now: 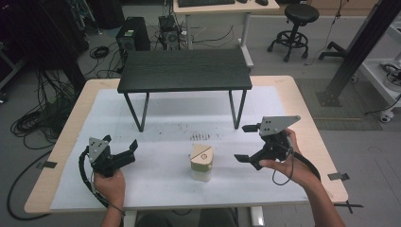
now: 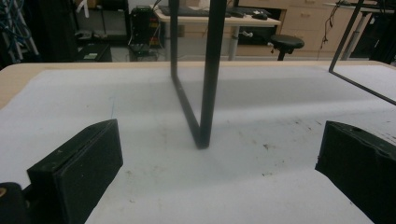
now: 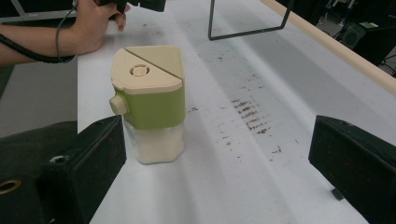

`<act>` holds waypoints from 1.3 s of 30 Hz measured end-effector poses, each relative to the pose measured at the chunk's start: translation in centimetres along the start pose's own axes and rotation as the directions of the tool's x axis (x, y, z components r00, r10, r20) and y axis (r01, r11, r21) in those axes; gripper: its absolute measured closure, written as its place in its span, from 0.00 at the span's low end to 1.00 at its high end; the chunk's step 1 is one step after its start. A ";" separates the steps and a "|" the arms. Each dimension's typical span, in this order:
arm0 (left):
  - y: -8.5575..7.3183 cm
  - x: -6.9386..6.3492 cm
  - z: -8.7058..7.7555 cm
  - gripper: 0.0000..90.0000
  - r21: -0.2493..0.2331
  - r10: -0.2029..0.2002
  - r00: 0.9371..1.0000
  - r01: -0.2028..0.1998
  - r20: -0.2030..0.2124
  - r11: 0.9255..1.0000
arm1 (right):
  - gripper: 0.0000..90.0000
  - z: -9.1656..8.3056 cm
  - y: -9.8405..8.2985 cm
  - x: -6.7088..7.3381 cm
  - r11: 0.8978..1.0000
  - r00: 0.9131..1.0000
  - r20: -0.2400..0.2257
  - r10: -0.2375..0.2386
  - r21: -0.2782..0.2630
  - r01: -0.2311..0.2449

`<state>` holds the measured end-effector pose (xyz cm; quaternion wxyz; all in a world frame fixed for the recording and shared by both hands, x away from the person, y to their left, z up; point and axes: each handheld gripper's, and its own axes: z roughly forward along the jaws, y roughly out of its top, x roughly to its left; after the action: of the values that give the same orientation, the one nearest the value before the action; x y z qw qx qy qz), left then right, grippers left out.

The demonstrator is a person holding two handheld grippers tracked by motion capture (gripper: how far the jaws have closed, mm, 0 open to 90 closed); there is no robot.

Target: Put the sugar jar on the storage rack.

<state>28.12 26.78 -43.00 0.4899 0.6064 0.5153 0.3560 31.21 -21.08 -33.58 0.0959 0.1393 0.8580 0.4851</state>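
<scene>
A: Where does the jar [image 1: 202, 163] stand?

B: It stands upright on the white table sheet [image 1: 165, 179], near the front edge, between the two grippers and touching neither. In the right gripper view it has a cream lid split in two halves, a green band with a round cream knob, and a clear lower part holding something white

A: And the left gripper [image 1: 122, 150]?

B: The person's left hand [image 1: 109, 184] holds it low over the sheet, left of the jar. Its jaws stand wide apart with nothing between them. In the left gripper view they frame the foot of a leg of the small black table [image 1: 184, 70]

A: The right gripper [image 1: 246, 143]?

B: The right hand [image 1: 283, 163] holds it to the right of the jar, turned toward it. Its jaws are also spread wide, one nearer the person and one farther away, and they grip nothing. In the right gripper view the jar sits just beyond the left jaw, apart from it

A: Anything else on the sheet?

B: Dark specks [image 1: 201, 136] lie behind the jar, in front of the black table, which stands on the back half of the sheet
</scene>
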 end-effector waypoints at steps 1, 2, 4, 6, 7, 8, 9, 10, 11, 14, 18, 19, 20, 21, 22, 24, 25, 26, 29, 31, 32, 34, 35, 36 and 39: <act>0.0 0.0 0.0 0.00 0.001 0.001 1.000 -0.001 -0.001 1.000 | 0.04 0.0 -0.1 0.1 1.000 1.000 -0.002 0.003 -0.001 -0.003; 0.0 0.0 0.0 0.00 0.001 0.001 1.000 -0.001 0.000 1.000 | 0.04 0.1 -0.2 0.1 1.000 1.000 -0.003 0.004 0.000 -0.004; 0.0 0.0 0.0 0.00 0.003 0.002 1.000 -0.002 0.000 1.000 | 0.04 0.3 -0.5 0.2 1.000 1.000 -0.007 0.009 -0.001 -0.009; 0.0 0.0 0.0 0.00 0.004 0.002 1.000 -0.002 -0.002 1.000 | 0.04 0.5 -0.8 0.3 1.000 1.000 -0.009 0.012 0.000 -0.012; 0.0 0.0 0.0 0.00 0.004 0.002 1.000 -0.002 -0.002 1.000 | 0.04 0.7 -0.9 0.3 1.000 1.000 -0.011 0.014 0.000 -0.014; 0.0 0.0 0.0 0.00 0.004 0.003 1.000 -0.003 -0.002 1.000 | 0.03 0.8 -1.1 0.3 1.000 1.000 -0.014 0.018 0.000 -0.018; 0.0 0.0 0.0 0.00 0.004 0.003 1.000 -0.003 -0.002 1.000 | 0.03 1.0 -1.2 0.4 1.000 1.000 -0.018 0.019 0.002 -0.019; 0.0 0.0 0.0 0.00 0.005 0.003 1.000 -0.003 -0.002 1.000 | 0.03 1.2 -1.3 0.5 1.000 1.000 -0.023 0.020 0.004 -0.020; 0.0 0.0 0.0 0.00 0.004 0.004 1.000 -0.004 -0.001 1.000 | 0.03 1.4 -1.5 0.5 1.000 0.999 -0.028 0.022 0.008 -0.022; 0.0 0.0 0.1 0.00 0.005 0.004 1.000 -0.004 -0.001 1.000 | 0.04 2.2 -1.9 0.8 1.000 0.999 -0.037 0.022 0.013 -0.022; 0.0 0.1 0.1 0.00 0.006 0.000 1.000 0.000 -0.001 1.000 | 0.03 3.5 -2.5 1.2 0.999 0.998 -0.058 0.026 0.022 -0.025; 0.0 0.1 0.1 0.00 0.006 0.000 1.000 0.000 -0.001 1.000 | 0.03 3.8 -2.6 1.2 0.999 0.997 -0.064 0.029 0.024 -0.028; 0.0 0.0 0.1 0.00 0.006 0.000 1.000 0.000 -0.002 1.000 | 0.03 4.1 -2.7 1.3 0.999 0.997 -0.072 0.031 0.023 -0.029; 0.0 0.0 0.1 0.00 0.005 -0.001 1.000 0.001 -0.001 1.000 | 0.03 4.4 -2.8 1.4 0.999 0.996 -0.079 0.036 0.026 -0.034; 0.0 0.0 0.1 0.00 0.006 -0.001 1.000 0.001 -0.002 1.000 | 0.03 4.7 -2.9 1.5 0.999 0.996 -0.085 0.037 0.027 -0.035; 0.0 0.1 0.1 0.00 0.006 0.000 1.000 0.000 -0.002 1.000 | 0.03 5.2 -3.1 1.6 0.999 0.995 -0.095 0.039 0.033 -0.036; 0.0 0.0 0.1 0.00 0.006 -0.002 1.000 0.002 -0.001 1.000 | 0.03 5.5 -3.2 1.6 0.999 0.994 -0.098 0.040 0.034 -0.037; 0.0 0.0 0.1 0.00 0.008 0.000 1.000 0.000 -0.002 1.000 | 0.03 5.7 -3.2 1.7 0.999 0.994 -0.101 0.043 0.037 -0.039; 0.0 0.0 0.1 0.00 0.010 0.003 1.000 -0.003 -0.002 1.000 | 0.03 6.3 -3.4 1.8 0.999 0.994 -0.105 0.043 0.036 -0.039; 0.0 0.0 0.1 0.00 0.011 0.001 1.000 -0.001 -0.003 1.000 | 0.03 6.6 -3.6 2.0 0.999 0.993 -0.111 0.044 0.031 -0.041; 0.0 0.0 0.1 0.00 0.011 0.001 1.000 -0.001 -0.002 1.000 | 0.03 6.8 -3.7 2.0 0.999 0.993 -0.113 0.045 0.031 -0.042; 0.0 0.0 0.1 0.00 0.012 0.001 1.000 -0.001 -0.002 1.000 | 0.03 7.2 -3.8 2.1 0.999 0.992 -0.117 0.047 0.030 -0.044; 0.0 0.0 0.1 0.00 0.012 0.002 1.000 -0.002 -0.003 1.000 | 0.03 7.4 -3.9 2.2 0.999 0.992 -0.120 0.048 0.029 -0.045; 0.0 0.0 0.1 0.00 0.011 0.002 1.000 -0.002 -0.002 1.000 | 0.03 7.5 -4.0 2.3 0.999 0.991 -0.124 0.048 0.030 -0.045; 0.0 0.0 0.1 0.00 0.011 -0.002 1.000 0.002 -0.003 1.000 | 0.03 8.0 -4.1 2.4 0.998 0.990 -0.132 0.051 0.035 -0.047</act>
<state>28.24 26.80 -43.07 0.4862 0.6081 0.5184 0.3535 30.75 -15.83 -41.26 0.0246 0.1293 0.8663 0.4819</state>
